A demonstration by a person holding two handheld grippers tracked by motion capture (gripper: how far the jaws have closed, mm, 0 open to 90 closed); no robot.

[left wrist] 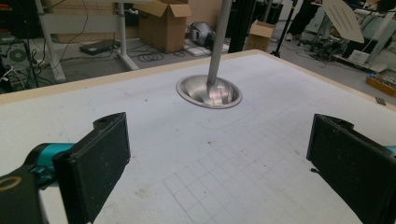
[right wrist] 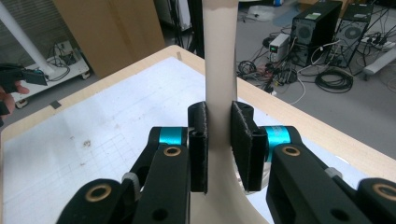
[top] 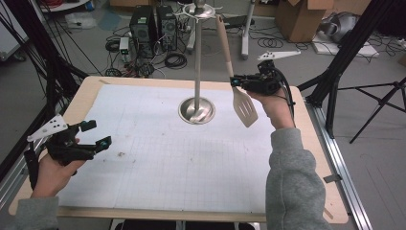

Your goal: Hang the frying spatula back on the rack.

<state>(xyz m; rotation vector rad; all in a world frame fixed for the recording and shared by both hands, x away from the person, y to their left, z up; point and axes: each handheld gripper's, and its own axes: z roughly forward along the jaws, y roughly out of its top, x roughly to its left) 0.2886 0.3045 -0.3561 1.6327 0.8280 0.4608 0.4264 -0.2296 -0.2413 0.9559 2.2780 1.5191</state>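
Beige spatula [top: 238,81]: clamped at the neck by right tool [top: 235,82], just right of steel stand [top: 197,109].
Step tip: raise handle end level with stand's top hooks, keep the clamp firm.
Left tool [top: 96,134]: wide open, holding nothing.

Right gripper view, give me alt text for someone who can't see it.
The right tool has its two black jaws clamped on the pale neck of a spatula, which rises out of the top of the picture. Below lies a white gridded mat on the wooden table; computer towers and cables sit on the floor beyond.
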